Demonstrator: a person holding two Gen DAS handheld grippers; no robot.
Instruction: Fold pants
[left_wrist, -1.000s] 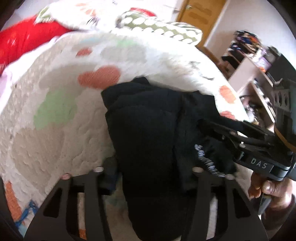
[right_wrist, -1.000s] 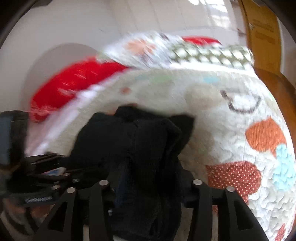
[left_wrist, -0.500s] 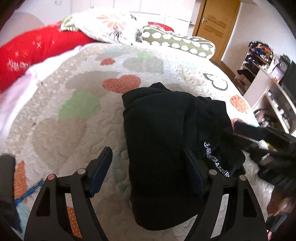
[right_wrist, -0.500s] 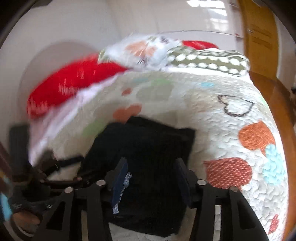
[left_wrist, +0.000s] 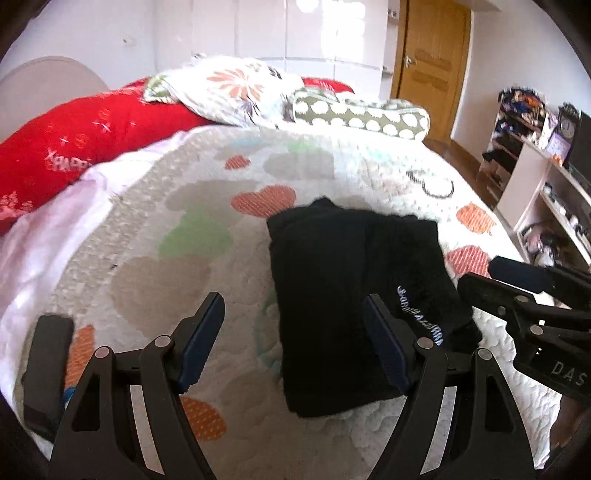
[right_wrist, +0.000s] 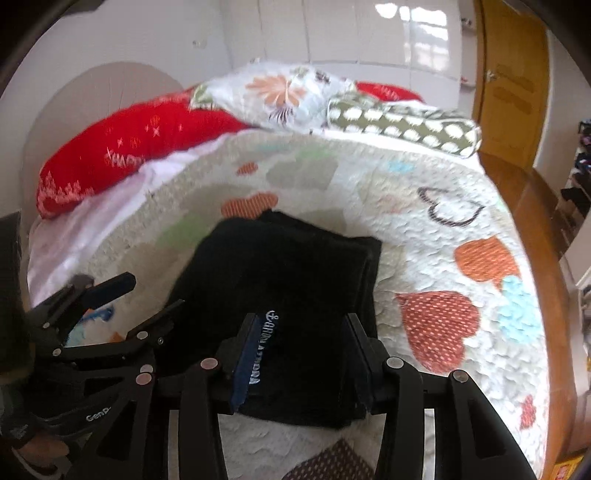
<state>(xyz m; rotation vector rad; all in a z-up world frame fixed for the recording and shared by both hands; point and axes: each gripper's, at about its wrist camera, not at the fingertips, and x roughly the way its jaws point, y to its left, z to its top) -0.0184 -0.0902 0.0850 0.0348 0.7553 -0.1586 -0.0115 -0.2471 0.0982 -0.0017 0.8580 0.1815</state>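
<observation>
The black pants (left_wrist: 343, 295) lie folded into a flat, compact rectangle on the heart-patterned quilt (left_wrist: 155, 258), white lettering on the near right corner. My left gripper (left_wrist: 291, 343) hovers open above their near left edge, its right finger over the cloth, nothing clamped. In the right wrist view the pants (right_wrist: 280, 280) fill the middle, and my right gripper (right_wrist: 301, 360) hangs open over their near end, pads clear of the fabric. Each gripper shows in the other's view: the right gripper (left_wrist: 495, 277) at the pants' right side, the left gripper (right_wrist: 140, 299) at their left.
A red pillow (left_wrist: 74, 147), a floral pillow (left_wrist: 229, 88) and a dotted bolster (left_wrist: 362, 114) line the head of the bed. Cluttered shelves (left_wrist: 535, 155) stand to the right, a wooden door (left_wrist: 428, 55) behind. The quilt's right edge drops to wooden floor (right_wrist: 543, 206).
A second ago both grippers had the bunched pants between their fingers. Now the pants lie flat and folded, the left jaws are wider, and both grippers have drawn back and up.
</observation>
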